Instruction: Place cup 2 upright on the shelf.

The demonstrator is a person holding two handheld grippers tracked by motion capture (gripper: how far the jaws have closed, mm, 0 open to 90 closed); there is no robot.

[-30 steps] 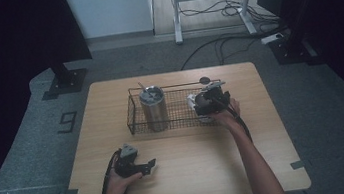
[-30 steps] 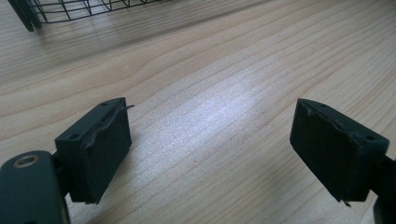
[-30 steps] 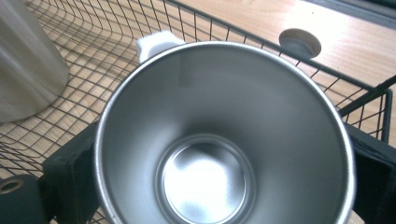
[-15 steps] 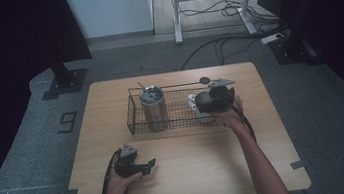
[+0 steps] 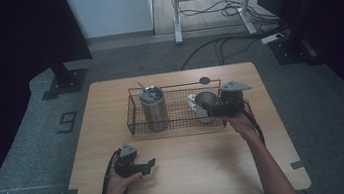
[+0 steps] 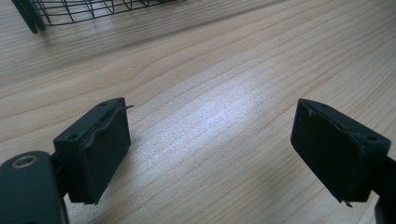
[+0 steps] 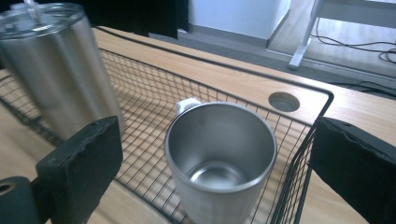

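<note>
A: Where does the steel mug [image 7: 220,158] stand?

B: Upright in the right part of the wire basket [image 5: 135,118], its white handle turned to the left, well apart from the lidded tumbler [image 5: 154,108] at the basket's left end.

A: And the right gripper [image 5: 214,110]?

B: It hangs just by the mug at the basket's right end. Its fingers [image 7: 86,163] are spread wide, wider than the mug, and have just drawn in a little; the mug sits in the gap between them, untouched, so it looks set free or not yet caught.

A: The left gripper [image 5: 145,167]?

B: Resting on the near worktop [image 5: 207,153], fingers [image 6: 95,149] parted over bare wood, holding nothing.

A: How should the right one go on?

B: Probably by keeping the fingers clear of the basket's wires and the mug's rim, so the mug is not tipped.
</note>
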